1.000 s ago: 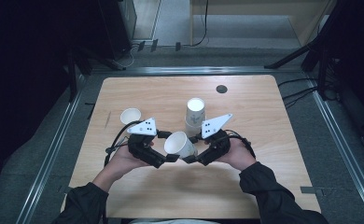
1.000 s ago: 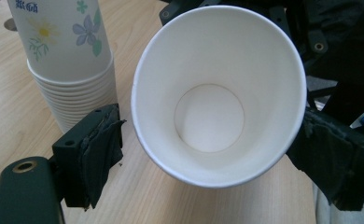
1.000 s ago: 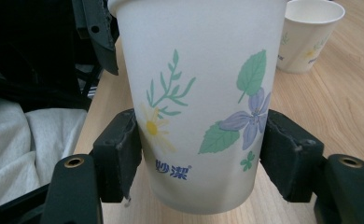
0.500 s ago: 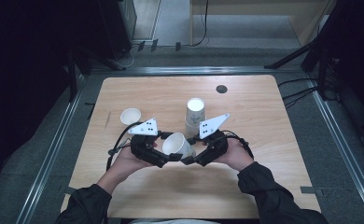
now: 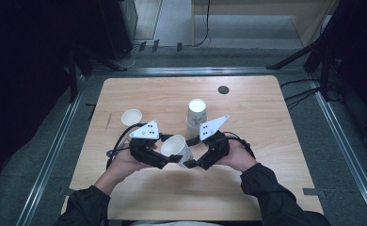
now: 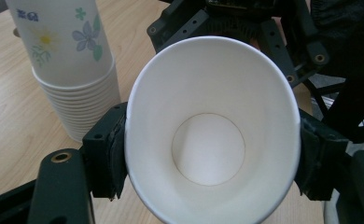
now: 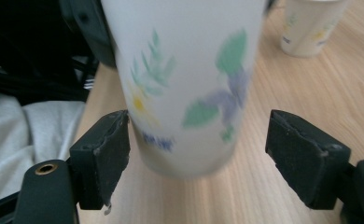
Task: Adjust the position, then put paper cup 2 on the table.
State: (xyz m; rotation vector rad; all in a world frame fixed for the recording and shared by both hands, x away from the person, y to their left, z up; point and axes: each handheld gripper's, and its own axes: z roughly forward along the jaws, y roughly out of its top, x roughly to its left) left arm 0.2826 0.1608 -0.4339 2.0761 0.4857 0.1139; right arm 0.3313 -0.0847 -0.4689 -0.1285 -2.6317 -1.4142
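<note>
Clamped on a paper cup (image 6: 213, 130), the left gripper (image 5: 172, 156) squeezes the cup's rim between its two pads until the mouth is pressed into an oval, the open end facing back toward that hand. From the other side the right gripper (image 5: 190, 163) brackets the cup's base with its jaws spread; in the right gripper view the left pad sits just beside or against the flowered wall, the right pad stands apart from it.

A handover looks to be the step in hand. To do it well, the right jaws should close low on the stiffer base before the left lets go. A light, even grip matters, since the thin wall is already deformed. The cup is best kept level and off the table while both tools touch it.

Just beyond the grippers an upside-down stack of cups (image 5: 196, 114) stands near the table's middle, and a single cup (image 5: 131, 117) stands upright at far left. The wooden table (image 5: 266, 179) has a small dark round spot (image 5: 223, 89) near its far edge. Grey floor, metal rails and cables surround it in a dim room.
</note>
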